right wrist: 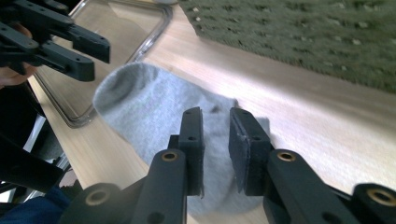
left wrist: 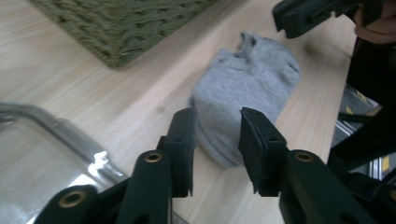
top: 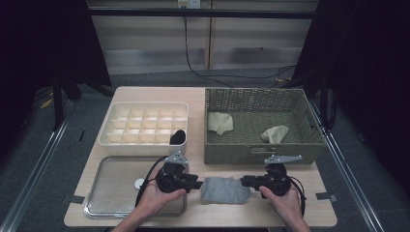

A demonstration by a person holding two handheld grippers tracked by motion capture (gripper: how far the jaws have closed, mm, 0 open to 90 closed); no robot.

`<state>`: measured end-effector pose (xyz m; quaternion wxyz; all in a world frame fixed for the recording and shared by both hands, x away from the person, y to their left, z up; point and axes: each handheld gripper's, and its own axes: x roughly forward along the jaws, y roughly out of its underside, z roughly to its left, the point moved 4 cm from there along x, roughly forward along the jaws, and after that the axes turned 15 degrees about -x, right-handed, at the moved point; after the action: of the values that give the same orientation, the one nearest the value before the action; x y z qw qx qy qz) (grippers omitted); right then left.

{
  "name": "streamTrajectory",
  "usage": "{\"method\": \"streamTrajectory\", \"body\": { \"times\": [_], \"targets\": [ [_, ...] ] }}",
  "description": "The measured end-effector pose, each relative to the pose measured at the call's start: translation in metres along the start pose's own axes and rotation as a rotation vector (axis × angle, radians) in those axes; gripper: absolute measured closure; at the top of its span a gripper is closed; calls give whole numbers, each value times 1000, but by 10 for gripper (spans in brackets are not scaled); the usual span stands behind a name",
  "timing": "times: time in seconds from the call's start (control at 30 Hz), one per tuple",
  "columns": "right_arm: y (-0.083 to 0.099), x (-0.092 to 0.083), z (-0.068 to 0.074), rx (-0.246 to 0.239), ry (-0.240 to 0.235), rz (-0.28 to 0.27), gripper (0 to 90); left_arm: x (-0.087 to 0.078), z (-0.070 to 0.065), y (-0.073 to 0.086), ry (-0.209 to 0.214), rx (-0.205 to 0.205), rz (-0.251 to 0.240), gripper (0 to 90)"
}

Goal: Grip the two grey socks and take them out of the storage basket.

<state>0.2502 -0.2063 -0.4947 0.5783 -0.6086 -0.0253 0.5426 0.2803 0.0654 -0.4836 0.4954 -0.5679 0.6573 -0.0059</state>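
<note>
A grey sock lies flat on the wooden table near its front edge, between my two grippers. My left gripper points at the sock's left end. In the left gripper view this gripper stands open, the sock's near end lying in the gap with the pads clear of it. My right gripper points at the sock's right end. In the right gripper view its jaws stand a narrow gap apart over the sock, and no fabric is pinched between them.
A green woven basket behind the sock holds two beige socks. A cream divided organiser at the back left has a black sock in one cell. A metal tray lies under my left hand.
</note>
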Motion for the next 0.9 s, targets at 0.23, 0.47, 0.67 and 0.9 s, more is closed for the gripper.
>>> {"method": "streamTrajectory", "body": {
  "times": [0.23, 0.47, 0.67, 0.9],
  "targets": [
    [8, 0, 0, -4, -5, 10, 709, 7, -3, -2, 16, -36, -10, 580],
    [11, 3, -1, -6, -1, 16, 682, 19, -3, 1, 35, -29, 7, 476],
    [15, 6, 0, -25, 9, 52, 653, 25, 6, 6, -31, -29, 36, 659],
    [19, 12, 0, -27, 4, 87, 651, 26, 14, 9, -60, -30, 66, 801]
  ]
}}
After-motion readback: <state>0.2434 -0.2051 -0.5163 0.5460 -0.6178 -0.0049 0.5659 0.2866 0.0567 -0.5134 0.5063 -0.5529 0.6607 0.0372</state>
